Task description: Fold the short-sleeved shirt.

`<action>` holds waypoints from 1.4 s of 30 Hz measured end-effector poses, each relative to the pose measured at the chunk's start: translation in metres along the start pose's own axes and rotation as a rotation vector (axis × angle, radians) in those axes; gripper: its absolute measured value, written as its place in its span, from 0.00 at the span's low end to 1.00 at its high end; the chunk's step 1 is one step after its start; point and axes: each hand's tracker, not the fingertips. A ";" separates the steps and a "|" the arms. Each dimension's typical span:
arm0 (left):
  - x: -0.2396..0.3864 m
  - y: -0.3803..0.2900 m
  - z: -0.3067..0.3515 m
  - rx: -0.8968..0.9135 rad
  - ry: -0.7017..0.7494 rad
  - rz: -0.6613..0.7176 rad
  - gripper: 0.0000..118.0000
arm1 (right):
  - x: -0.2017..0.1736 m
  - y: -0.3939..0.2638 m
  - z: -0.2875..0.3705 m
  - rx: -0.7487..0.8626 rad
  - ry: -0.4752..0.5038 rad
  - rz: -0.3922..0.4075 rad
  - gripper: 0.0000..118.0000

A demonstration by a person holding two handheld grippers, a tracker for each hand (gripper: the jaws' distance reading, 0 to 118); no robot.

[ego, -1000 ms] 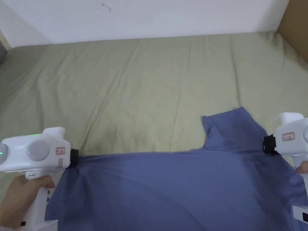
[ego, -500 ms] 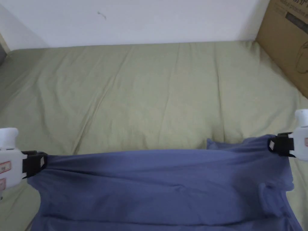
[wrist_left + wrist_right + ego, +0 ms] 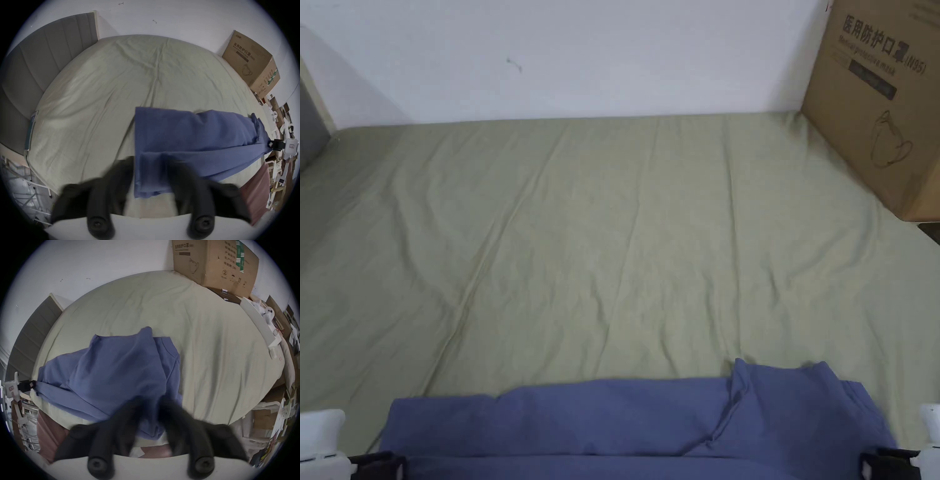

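Note:
The blue short-sleeved shirt (image 3: 637, 419) lies across the near edge of the bed, one sleeve bunched up at its right end. My left gripper (image 3: 381, 465) is shut on the shirt's left corner at the bottom of the head view. My right gripper (image 3: 878, 465) is shut on the right corner. In the left gripper view the blue cloth (image 3: 186, 138) runs between the black jaws of the left gripper (image 3: 151, 170), stretched taut to the right gripper (image 3: 270, 143). In the right gripper view the shirt (image 3: 113, 369) passes between the right gripper's (image 3: 151, 405) jaws and reaches the left gripper (image 3: 32, 384).
A pale green sheet (image 3: 612, 250) covers the bed, wrinkled and bare beyond the shirt. A large cardboard box (image 3: 881, 106) stands at the far right corner against the white wall. A grey headboard (image 3: 40, 65) is on the left. Clutter lies beyond the bed's right side (image 3: 276, 337).
Both grippers have drawn the shirt's held edge toward the near edge of the bed and spread apart. The head camera has tilted up, bringing the box into view.

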 end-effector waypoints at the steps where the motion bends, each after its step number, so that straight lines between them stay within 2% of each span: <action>1: -0.002 0.002 0.004 0.013 -0.008 0.013 0.90 | -0.003 0.001 0.001 0.008 -0.043 0.015 0.77; 2: -0.006 0.005 0.010 0.035 -0.033 0.053 0.92 | -0.008 0.004 0.006 0.030 -0.069 0.024 0.76; 4: -0.008 0.012 0.024 0.086 -0.090 0.107 0.91 | -0.018 0.013 0.019 0.085 -0.035 0.037 0.76; 5: -0.008 0.017 0.029 0.098 -0.093 0.118 0.85 | -0.026 0.019 0.026 0.121 -0.025 0.043 0.73; 6: -0.008 0.021 0.034 0.107 -0.098 0.123 0.72 | -0.034 0.024 0.033 0.151 -0.007 0.047 0.66; 8: -0.007 0.022 0.046 0.159 -0.140 0.139 0.55 | -0.054 0.028 0.043 0.206 0.026 0.047 0.49; 9: -0.007 0.020 0.047 0.176 -0.165 0.154 0.55 | -0.066 0.028 0.046 0.236 0.034 0.054 0.49; 10: -0.008 0.019 0.045 0.169 -0.163 0.165 0.22 | -0.078 0.027 0.046 0.263 0.049 0.066 0.26; 11: -0.008 0.016 0.044 0.177 -0.149 0.195 0.00 | -0.091 0.025 0.043 0.281 0.058 0.069 0.05; 14: -0.014 0.006 0.038 0.179 -0.193 0.269 0.00 | -0.125 0.019 0.029 0.265 0.142 0.104 0.04; 17: -0.031 -0.002 0.036 0.174 -0.267 0.343 0.00 | -0.163 0.014 0.018 0.251 0.124 0.201 0.04; 19: -0.039 -0.007 0.031 0.156 -0.284 0.370 0.03 | -0.180 0.014 0.010 0.243 0.133 0.214 0.04; 21: -0.051 -0.011 0.022 0.125 -0.298 0.431 0.18 | -0.191 0.014 0.006 0.216 0.224 0.191 0.04; 22: -0.055 -0.016 0.016 0.121 -0.315 0.461 0.31 | -0.195 0.014 0.005 0.204 0.250 0.183 0.04; 23: -0.059 -0.020 0.010 0.109 -0.351 0.506 0.66 | -0.200 0.013 0.004 0.201 0.258 0.187 0.04; 24: -0.060 -0.023 0.002 0.073 -0.370 0.536 0.88 | -0.205 0.013 0.003 0.204 0.253 0.197 0.04; 25: -0.062 -0.026 -0.005 0.040 -0.386 0.555 0.98 | -0.209 0.013 0.002 0.206 0.245 0.217 0.04; 26: -0.063 -0.030 -0.010 0.039 -0.399 0.566 0.99 | -0.213 0.012 0.001 0.202 0.223 0.251 0.04; 28: -0.064 -0.035 -0.016 0.037 -0.395 0.592 0.98 | -0.215 0.014 -0.002 0.192 0.210 0.290 0.04; 32: -0.079 -0.044 -0.052 0.014 -0.502 0.734 0.92 | -0.209 0.018 -0.005 0.173 0.209 0.264 0.04; 33: -0.082 -0.044 -0.055 0.030 -0.496 0.735 0.79 | -0.207 0.018 -0.005 0.170 0.210 0.250 0.04; 34: -0.084 -0.043 -0.056 0.026 -0.484 0.718 0.40 | -0.205 0.018 -0.005 0.167 0.211 0.240 0.04; 35: -0.089 -0.044 -0.058 0.031 -0.416 0.672 0.05 | -0.203 0.019 -0.006 0.161 0.214 0.231 0.04; 36: -0.085 -0.044 -0.052 0.011 -0.319 0.673 0.05 | -0.200 0.020 -0.006 0.156 0.218 0.232 0.04; 38: -0.093 -0.049 -0.058 0.023 -0.486 0.751 0.05 | -0.196 0.021 -0.006 0.155 0.208 0.251 0.04; 42: -0.087 -0.042 -0.042 0.037 -0.420 0.747 0.05 | -0.182 0.021 -0.006 0.160 0.140 0.273 0.04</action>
